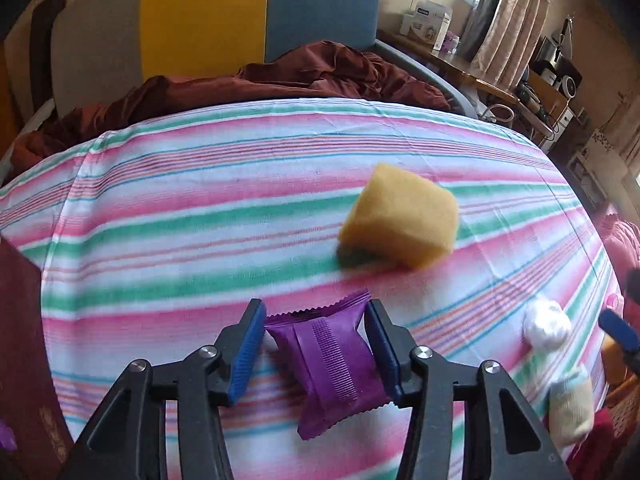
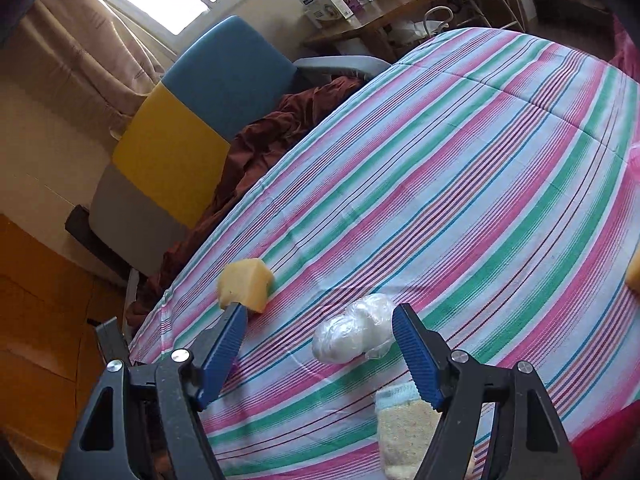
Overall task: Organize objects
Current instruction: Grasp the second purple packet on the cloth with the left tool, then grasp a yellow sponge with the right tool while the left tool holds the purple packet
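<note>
Two blue ribbed pads of the left gripper (image 1: 316, 344) flank a purple foil sachet (image 1: 332, 364) lying on the striped bedsheet (image 1: 200, 200). The right pad touches the sachet's edge; a sliver of sheet shows beside the left pad, so a firm pinch is not yet certain. Jaws narrow, roughly sachet-width.

Handling note, as judgement: the sachet is a soft pillow pack and sits skewed between the jaws. Close slowly across its fat middle, not the crimped ends, and lift only once both pads bear on it; foil may slide or buckle.

Right gripper (image 2: 320, 344): jaws wide, holding nothing. A clear-wrapped white bundle (image 2: 354, 330) lies on the sheet between the fingers, nearer the right pad and apparently clear of both. A folded beige cloth with pale blue edge (image 2: 404, 432) lies nearer the camera, partly under the right finger.

Yellow sponge block (image 1: 400, 220): on the sheet beyond the sachet, to its right, well apart from it.

View differences:
- Left wrist only: the sachet; the sponge's dark underside; a maroon box (image 1: 24, 360) at the near left; one blue finger of the right gripper at the right edge.
- Right wrist only: the bundle's plastic wrap, the cloth's knit texture, the sheet's far right side, and an orange item (image 2: 634, 276) cut off at the right edge.
- Both: rumpled maroon fabric (image 1: 280, 80) and the blue-and-yellow headboard (image 2: 192, 128) beyond the sheet.
</note>
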A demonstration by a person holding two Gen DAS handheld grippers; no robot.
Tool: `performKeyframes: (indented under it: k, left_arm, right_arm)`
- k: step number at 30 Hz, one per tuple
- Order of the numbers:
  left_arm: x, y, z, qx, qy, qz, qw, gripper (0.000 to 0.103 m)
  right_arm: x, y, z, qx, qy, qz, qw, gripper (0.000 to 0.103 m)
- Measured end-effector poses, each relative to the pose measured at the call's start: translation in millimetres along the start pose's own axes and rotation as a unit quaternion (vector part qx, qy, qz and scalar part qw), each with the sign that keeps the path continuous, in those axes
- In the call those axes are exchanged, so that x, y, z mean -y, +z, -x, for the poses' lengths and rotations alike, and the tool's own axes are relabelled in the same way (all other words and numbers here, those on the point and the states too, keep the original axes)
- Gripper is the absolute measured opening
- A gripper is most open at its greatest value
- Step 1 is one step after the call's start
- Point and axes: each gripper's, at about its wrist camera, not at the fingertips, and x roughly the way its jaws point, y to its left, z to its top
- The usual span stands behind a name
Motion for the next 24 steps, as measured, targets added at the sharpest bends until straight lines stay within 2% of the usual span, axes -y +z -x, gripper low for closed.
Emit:
performKeyframes:
  k: [7,11,17,21,24]
  left_arm:
    - [12.0,-69.6,43.5,0.028,0.001,-0.050,0.9983,0.052]
    - [18.2,-106.1,64.2,0.054,0.004,-0.085,0.9949,0.051]
    - [13.1,-111.1,64.0,0.069,-0.017,-0.091,0.9933,0.051]
    - [9.6,-109.8,62.1,0.073,-0.027,-0.085,0.9933,0.051]
    - [8.7,-111.5,61.2,0.077,-0.033,-0.084,0.9930,0.052]
  right_arm:
    - [-1.3,-1.7,-4.4,-0.015,-0.002,0.007,1.000,0.076]
    - [-9.7,-5.7,-11.1,-0.032,-0.010,0.034,0.999,0.076]
    - [-26.1,-15.3,-23.5,-0.059,-0.030,0.087,0.994,0.076]
    - [-52.2,-22.6,-38.4,-0.089,-0.050,0.160,0.982,0.076]
    - [-85.9,-21.0,-54.6,-0.096,-0.059,0.251,0.961,0.082]
